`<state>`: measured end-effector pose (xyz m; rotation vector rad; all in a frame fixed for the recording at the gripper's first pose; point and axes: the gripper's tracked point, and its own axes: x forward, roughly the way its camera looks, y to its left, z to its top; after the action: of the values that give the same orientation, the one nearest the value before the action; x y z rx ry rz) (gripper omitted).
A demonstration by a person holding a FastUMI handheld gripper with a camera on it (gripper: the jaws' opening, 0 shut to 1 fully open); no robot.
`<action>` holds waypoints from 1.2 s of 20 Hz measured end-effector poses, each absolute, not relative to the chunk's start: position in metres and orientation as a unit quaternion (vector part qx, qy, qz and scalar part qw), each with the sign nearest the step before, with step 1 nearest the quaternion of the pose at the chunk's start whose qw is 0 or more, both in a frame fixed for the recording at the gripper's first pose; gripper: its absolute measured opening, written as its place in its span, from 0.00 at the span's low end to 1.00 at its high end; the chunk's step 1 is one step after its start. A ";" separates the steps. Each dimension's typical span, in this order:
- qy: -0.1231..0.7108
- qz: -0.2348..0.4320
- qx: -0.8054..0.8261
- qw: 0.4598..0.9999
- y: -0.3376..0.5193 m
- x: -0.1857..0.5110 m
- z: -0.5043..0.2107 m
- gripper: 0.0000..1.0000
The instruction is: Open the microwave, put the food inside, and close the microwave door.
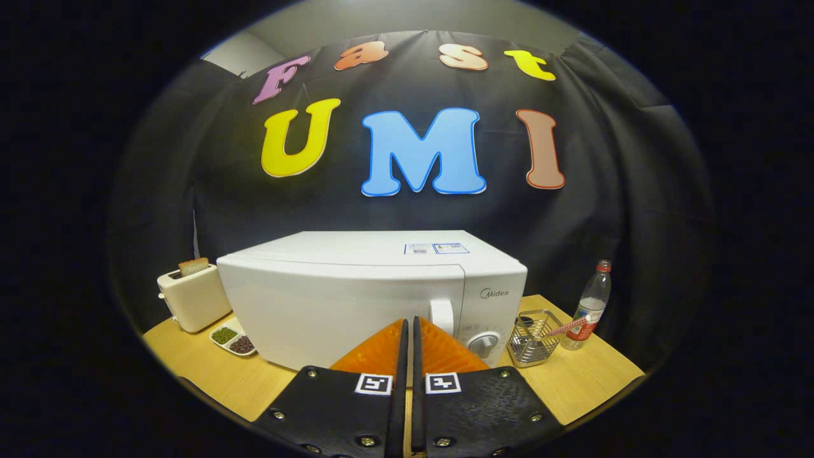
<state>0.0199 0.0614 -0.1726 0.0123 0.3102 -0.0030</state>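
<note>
A white microwave (356, 292) stands on the wooden table (591, 381) straight ahead of my fingers, its door shut. The door handle (442, 316) sits just beyond my fingertips, slightly to their right, with two dials (483, 343) on the panel beside it. My gripper (407, 324) is shut, its two fingers pressed close together with nothing between them, pointing at the lower front of the door. I cannot tell which item is the food.
A cream toaster (193, 299) with a slice of bread (193, 266) stands left of the microwave. A small white dish (233, 339) with two compartments lies in front of it. Right of the microwave are a wire basket (531, 337) and a clear bottle (591, 305).
</note>
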 end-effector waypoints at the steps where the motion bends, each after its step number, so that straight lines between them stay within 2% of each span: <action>1: 0.152 0.003 0.012 0.988 0.064 0.012 -0.161 0.05; 8: 0.115 0.026 -0.008 0.993 0.071 -0.034 -0.074 0.10; 11: 0.086 0.028 -0.009 0.996 0.072 -0.039 -0.044 0.31; 15: 0.069 0.008 -0.031 0.997 0.065 -0.038 -0.025 0.39; 18: 0.050 0.010 -0.033 0.998 0.063 -0.034 -0.016 0.53; 21: 0.058 0.038 -0.021 0.997 0.069 -0.030 -0.024 0.77; 24: 0.067 0.019 -0.022 0.997 0.055 -0.015 -0.033 0.81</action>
<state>-0.0151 0.0553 -0.0333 -0.0440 0.1349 0.0384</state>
